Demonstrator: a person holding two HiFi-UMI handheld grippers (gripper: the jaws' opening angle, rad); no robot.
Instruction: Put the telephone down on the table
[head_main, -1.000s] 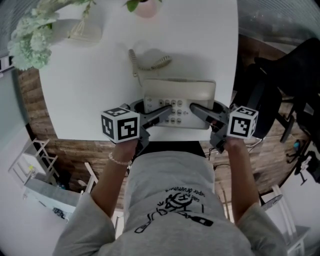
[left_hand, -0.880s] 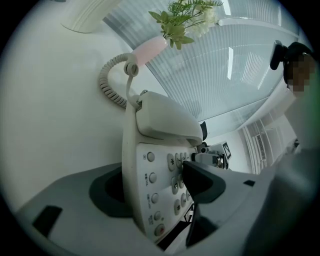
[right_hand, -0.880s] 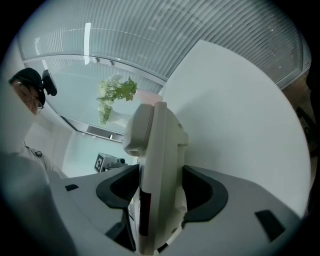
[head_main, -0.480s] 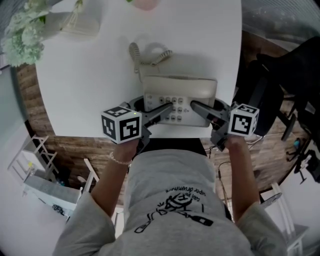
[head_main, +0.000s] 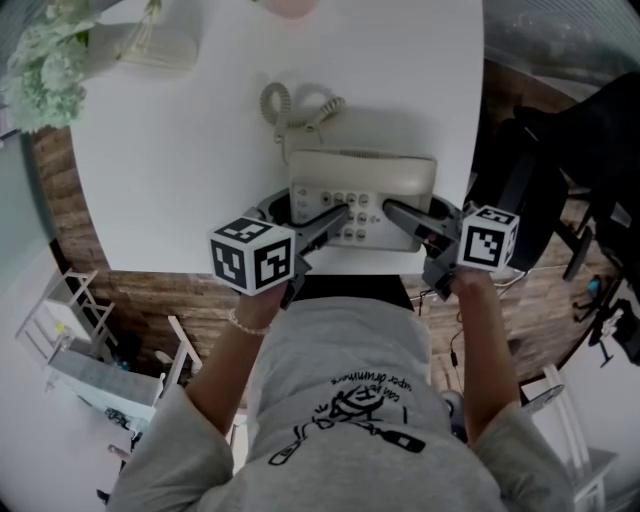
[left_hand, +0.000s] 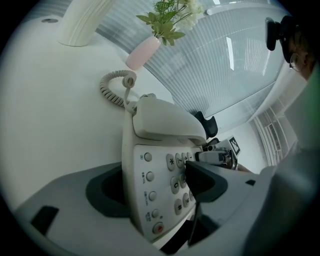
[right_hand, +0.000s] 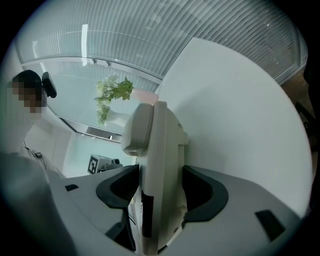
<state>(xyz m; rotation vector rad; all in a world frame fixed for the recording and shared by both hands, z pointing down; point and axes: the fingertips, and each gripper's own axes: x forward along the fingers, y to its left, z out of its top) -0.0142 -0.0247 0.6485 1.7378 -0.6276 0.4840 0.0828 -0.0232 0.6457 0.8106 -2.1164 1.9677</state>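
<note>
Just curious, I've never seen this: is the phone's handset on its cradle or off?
On its cradle: the handset lies flat across the top of the telephone, its coiled cord trailing behind.

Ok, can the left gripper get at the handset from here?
Probably yes. The left gripper straddles the near end of the telephone, its jaws have just been opening, and the handset lies right beyond them with nothing between. It would have to pull clear of that end first.
</note>
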